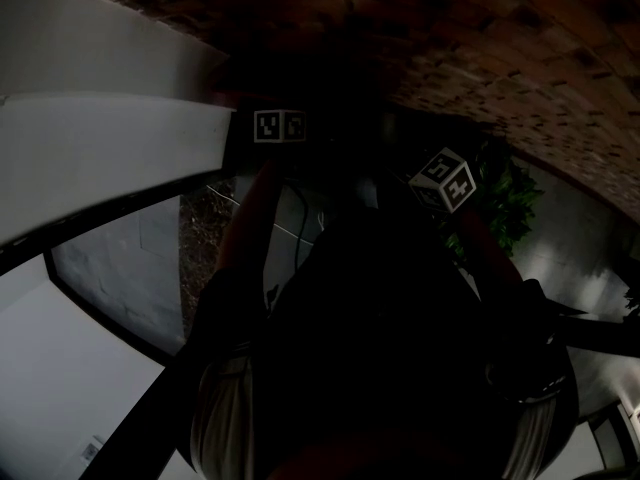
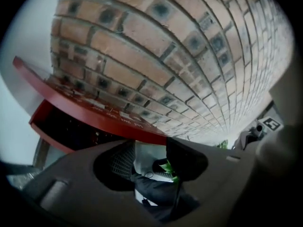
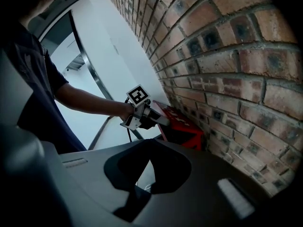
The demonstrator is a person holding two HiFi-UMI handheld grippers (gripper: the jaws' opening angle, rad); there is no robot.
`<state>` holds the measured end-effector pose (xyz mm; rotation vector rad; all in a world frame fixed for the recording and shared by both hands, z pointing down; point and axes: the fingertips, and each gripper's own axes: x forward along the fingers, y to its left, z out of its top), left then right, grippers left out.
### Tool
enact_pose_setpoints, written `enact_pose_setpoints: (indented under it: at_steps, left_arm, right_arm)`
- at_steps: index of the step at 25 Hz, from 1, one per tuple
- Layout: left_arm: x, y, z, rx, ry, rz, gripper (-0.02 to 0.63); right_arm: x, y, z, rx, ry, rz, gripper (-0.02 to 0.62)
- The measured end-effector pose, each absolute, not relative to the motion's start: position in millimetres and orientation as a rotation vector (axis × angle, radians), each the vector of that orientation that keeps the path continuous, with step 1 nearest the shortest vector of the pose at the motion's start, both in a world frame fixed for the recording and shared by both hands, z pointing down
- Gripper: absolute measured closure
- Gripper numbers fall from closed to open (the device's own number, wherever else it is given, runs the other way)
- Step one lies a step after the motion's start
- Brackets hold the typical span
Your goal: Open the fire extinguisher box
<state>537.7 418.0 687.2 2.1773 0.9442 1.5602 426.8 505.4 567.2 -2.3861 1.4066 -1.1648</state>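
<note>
A red fire extinguisher box (image 2: 57,129) is fixed low on the brick wall (image 2: 165,46), and its red lid (image 2: 102,111) stands raised with a dark inside under it. My left gripper (image 2: 150,151) is right at the lid's free edge, fingers apart, and the edge crosses just above the fingertips. The right gripper view shows this left gripper (image 3: 157,118) touching the lid (image 3: 173,115) of the box (image 3: 184,132). My right gripper (image 3: 150,148) hangs back from the box with its fingers together and nothing in them. The head view is dark and shows only both marker cubes.
The brick wall (image 3: 227,56) runs close along the right gripper's right side. A white wall with a dark curved frame (image 1: 100,158) lies to the left. A green plant (image 1: 512,208) stands on the right. The person's arm (image 3: 85,100) reaches toward the box.
</note>
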Motion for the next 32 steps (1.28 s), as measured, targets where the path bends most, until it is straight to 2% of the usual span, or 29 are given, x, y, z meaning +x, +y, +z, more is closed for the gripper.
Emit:
enact_pose_setpoints:
  at_steps: [5, 18, 32]
  left_arm:
    - [553.3, 425.6, 679.0, 2.247, 0.99, 1.564, 0.396]
    - [613.3, 454.1, 649.7, 2.361, 0.956, 1.326, 0.394]
    - [656.1, 468.8, 646.2, 2.427, 0.868, 1.302, 0.396]
  right_arm:
    - [423.3, 510.4, 570.5, -2.404, 1.392, -1.167, 0.595]
    - [421.2, 531.9, 570.7, -2.391, 1.302, -1.187, 0.595]
    - [433.8, 548.5, 578.8, -2.392, 1.243, -1.192, 0.595]
